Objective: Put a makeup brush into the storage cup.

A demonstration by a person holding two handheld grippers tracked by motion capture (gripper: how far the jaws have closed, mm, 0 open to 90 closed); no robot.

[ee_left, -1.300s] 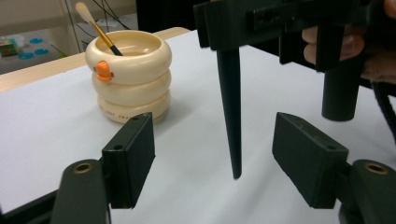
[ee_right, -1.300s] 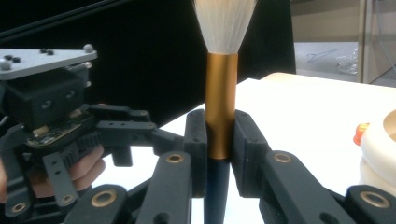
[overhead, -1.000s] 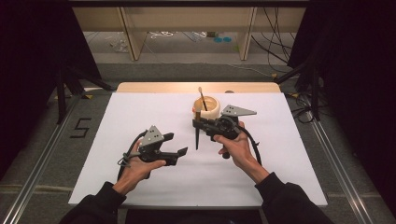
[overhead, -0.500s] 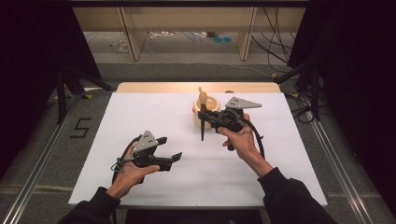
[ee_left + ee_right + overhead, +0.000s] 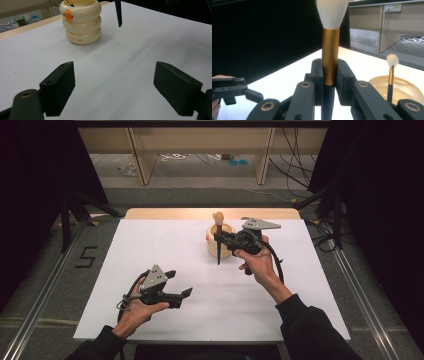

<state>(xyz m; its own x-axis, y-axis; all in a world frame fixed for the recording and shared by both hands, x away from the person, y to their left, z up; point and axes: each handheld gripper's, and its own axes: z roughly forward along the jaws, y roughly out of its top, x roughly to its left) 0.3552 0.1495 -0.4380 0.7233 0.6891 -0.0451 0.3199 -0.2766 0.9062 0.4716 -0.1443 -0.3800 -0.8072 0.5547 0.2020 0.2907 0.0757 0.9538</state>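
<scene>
1. High view: the right gripper (image 5: 220,238) holds a big brush (image 5: 218,240) straight up, just in front of a cream cup (image 5: 214,249) on the white counter (image 5: 280,290).
2. The brush's dark pointed end hangs above the counter and its soft tip is at the top.
3. Right gripper view: the two black jaws pinch the gold part of the big brush (image 5: 330,57), and the white hairs fan out above.
4. A small brush (image 5: 391,75) stands in the cup nearby.
5. Left gripper view: the left gripper (image 5: 125,87) has its jaws spread wide with nothing between them.
6. The left gripper sits low over the counter, well apart from the cup (image 5: 81,21), which has a small orange mark on its side.
</scene>
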